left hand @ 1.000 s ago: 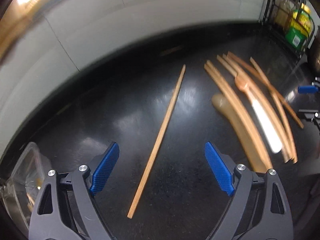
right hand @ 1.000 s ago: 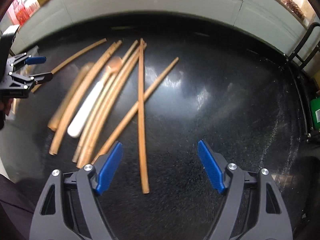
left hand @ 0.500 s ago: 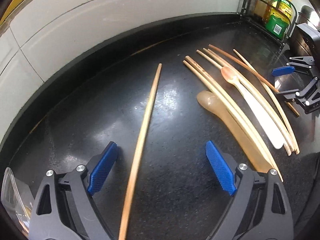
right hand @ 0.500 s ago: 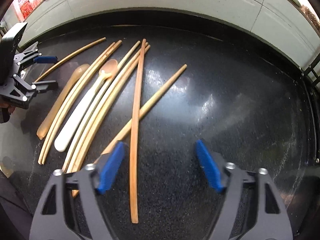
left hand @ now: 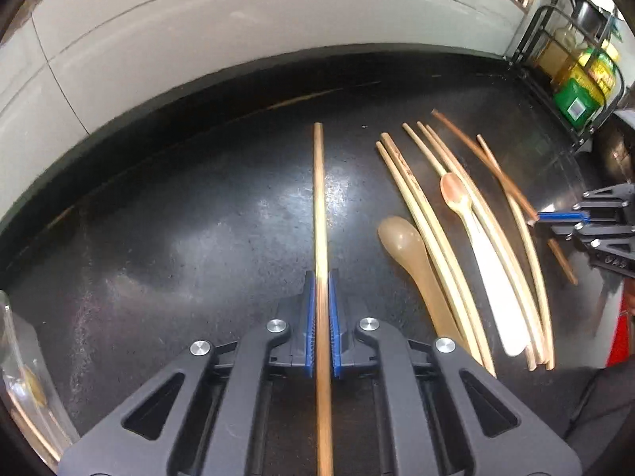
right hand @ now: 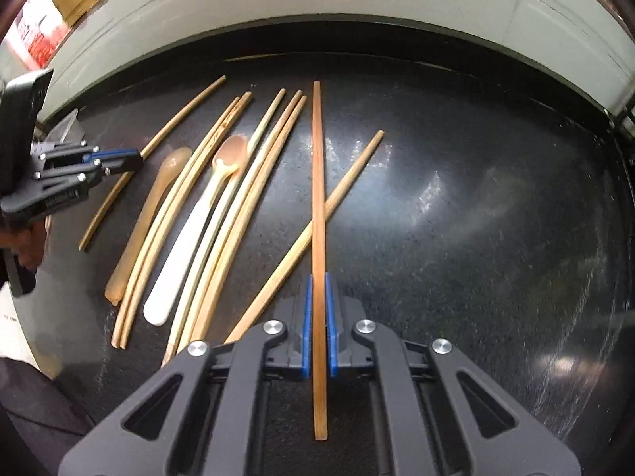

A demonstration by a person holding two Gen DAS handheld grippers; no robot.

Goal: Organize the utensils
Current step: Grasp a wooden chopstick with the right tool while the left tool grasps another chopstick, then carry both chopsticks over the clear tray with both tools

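My left gripper has its blue pads pressed on a pale wooden chopstick that lies on the black counter, its jaws still closing. In the right wrist view my right gripper grips a reddish chopstick the same way, jaws closing; this stick crosses over a lighter chopstick. Between the two lie several more chopsticks, a wooden spoon with a white handle and a translucent brown spoon. Each view shows the other gripper from the side: the right gripper, the left gripper.
A white tiled wall bounds the back of the counter. A black wire rack with bottles stands at the far right. A clear container sits at the left edge. Bare counter stretches right of the reddish chopstick.
Both grippers stood open over their chopsticks before; now each has closed onto its stick. Both hands have crept forward, lining the sticks up between the jaws.
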